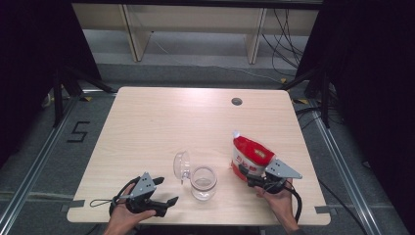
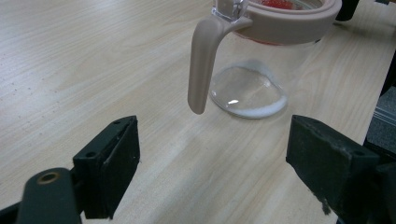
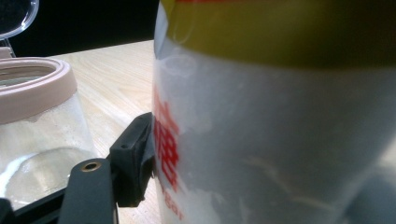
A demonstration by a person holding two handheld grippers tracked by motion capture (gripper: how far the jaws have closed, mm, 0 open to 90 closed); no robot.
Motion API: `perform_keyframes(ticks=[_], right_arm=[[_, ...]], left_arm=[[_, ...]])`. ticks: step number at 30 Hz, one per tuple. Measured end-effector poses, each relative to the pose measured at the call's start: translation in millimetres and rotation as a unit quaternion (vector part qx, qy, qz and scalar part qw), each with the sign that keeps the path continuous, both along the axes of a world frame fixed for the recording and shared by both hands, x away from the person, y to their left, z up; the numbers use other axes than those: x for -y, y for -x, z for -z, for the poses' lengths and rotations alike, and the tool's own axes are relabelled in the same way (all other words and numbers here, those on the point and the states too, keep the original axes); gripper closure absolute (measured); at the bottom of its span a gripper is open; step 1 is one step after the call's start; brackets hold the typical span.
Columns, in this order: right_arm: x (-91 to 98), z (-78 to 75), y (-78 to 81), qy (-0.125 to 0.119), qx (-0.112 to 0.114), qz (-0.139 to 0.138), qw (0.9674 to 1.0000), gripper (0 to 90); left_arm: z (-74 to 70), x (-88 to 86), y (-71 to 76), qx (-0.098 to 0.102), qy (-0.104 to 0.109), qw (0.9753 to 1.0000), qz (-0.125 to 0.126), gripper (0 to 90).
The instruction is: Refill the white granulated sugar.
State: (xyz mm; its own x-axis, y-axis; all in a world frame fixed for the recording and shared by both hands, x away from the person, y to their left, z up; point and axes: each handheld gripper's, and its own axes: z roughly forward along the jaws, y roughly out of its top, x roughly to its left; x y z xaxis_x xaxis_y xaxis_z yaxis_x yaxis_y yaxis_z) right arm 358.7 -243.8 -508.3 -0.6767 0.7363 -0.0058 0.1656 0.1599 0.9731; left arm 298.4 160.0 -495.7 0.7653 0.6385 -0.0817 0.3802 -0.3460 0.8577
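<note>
A clear glass jar (image 1: 203, 182) with a beige rim stands near the table's front edge, its clear lid (image 1: 182, 165) flipped open to the left. In the left gripper view the jar (image 2: 252, 88) has a beige clasp (image 2: 204, 60) hanging down its side and a thin white residue at the bottom. My left gripper (image 1: 166, 191) rests open left of the jar, with bare tabletop between its jaws (image 2: 212, 163). My right gripper (image 1: 253, 179) is shut on the lower part of a red and white bag (image 1: 250, 157), which it holds upright right of the jar. One pad (image 3: 136, 156) presses the bag's side (image 3: 280, 130).
The light wooden table (image 1: 171, 117) has a round cable hole (image 1: 237, 102) at the back right. Beyond its far edge are wooden furniture legs (image 1: 134, 39) and loose cables (image 1: 286, 39) on the floor. Dark curtains flank both sides.
</note>
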Motion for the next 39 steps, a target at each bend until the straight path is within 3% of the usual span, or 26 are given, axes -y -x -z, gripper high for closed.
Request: perform_keyframes(ticks=[2, 13, 14, 15, 16, 18, 19, 25, 26, 27, 29, 30, 33, 34, 35, 37, 39], right_arm=[[0.5, -0.6, -1.2, 0.010, 0.003, -0.005, 0.9999, 33.3], [-2.6, 3.1, -4.2, -0.010, 0.005, -0.003, 0.9999, 33.9], [-1.0, 2.7, -4.6, 0.005, 0.003, -0.002, 1.0000, 34.0], [-0.8, 3.2, -7.7, 0.007, 0.012, -0.015, 0.9998, 34.3], [-2.8, 3.9, -4.3, -0.004, -0.004, -0.003, 1.0000, 34.3], [-3.5, 4.9, -5.3, -0.009, -0.007, -0.001, 0.9999, 34.9], [-2.5, 5.1, -8.9, -0.006, 0.008, -0.010, 0.9999, 35.0], [-2.1, 5.3, -10.2, -0.004, 0.007, -0.018, 0.9998, 36.3], [-2.4, 6.2, -12.9, -0.009, 0.023, -0.021, 0.9995, 36.4], [-2.8, 6.2, -11.7, -0.004, 0.004, -0.022, 0.9997, 36.3], [-3.4, 6.9, -12.1, -0.008, 0.003, -0.026, 0.9996, 36.7], [-4.1, 6.8, -10.4, -0.011, -0.001, -0.015, 0.9998, 37.1], [-3.6, 7.1, -12.8, -0.005, 0.007, -0.022, 0.9997, 38.5], [-5.0, 7.5, -11.5, -0.017, 0.003, -0.013, 0.9998, 39.7], [-4.6, 6.2, -11.2, -0.011, -0.006, -0.020, 0.9997, 40.9], [-3.8, 5.3, -13.3, -0.004, 0.001, -0.030, 0.9995, 41.3], [-4.2, 4.7, -12.3, 0.005, 0.007, -0.019, 0.9998, 42.2]], left_arm=[[0.2, 0.3, 0.0, -0.001, 0.001, 1.0000, -0.001, 17.2], [1.1, 1.8, 0.8, -0.003, 0.003, 1.0000, -0.003, 17.4], [1.1, 0.7, -0.1, -0.001, -0.006, 1.0000, -0.002, 17.4], [1.2, 1.1, 0.1, -0.002, -0.002, 1.0000, -0.002, 17.4], [1.1, 0.9, -0.1, -0.002, -0.001, 1.0000, 0.000, 17.4], [1.0, 1.2, 0.4, -0.003, 0.001, 1.0000, -0.001, 17.5], [1.1, 0.9, 0.1, -0.003, -0.001, 1.0000, -0.001, 17.5], [1.4, 2.0, 0.6, -0.004, 0.006, 1.0000, -0.002, 17.5], [0.9, 0.4, -0.3, 0.000, -0.009, 1.0000, 0.000, 17.5], [1.4, 1.6, 0.2, -0.004, 0.001, 1.0000, 0.003, 17.5], [1.4, 1.7, 0.2, -0.003, 0.000, 1.0000, 0.003, 17.5], [1.3, 1.7, 0.2, -0.003, 0.000, 1.0000, 0.004, 17.5], [1.7, 2.0, 0.2, -0.004, 0.003, 1.0000, 0.002, 17.6], [1.5, 1.6, 0.1, -0.004, 0.001, 1.0000, 0.003, 17.6], [1.2, 1.6, 0.3, -0.002, -0.001, 1.0000, 0.002, 17.7], [1.1, 1.5, 0.4, -0.002, -0.002, 1.0000, 0.003, 17.7], [1.2, 1.5, 0.4, -0.003, -0.002, 1.0000, 0.006, 17.9]])
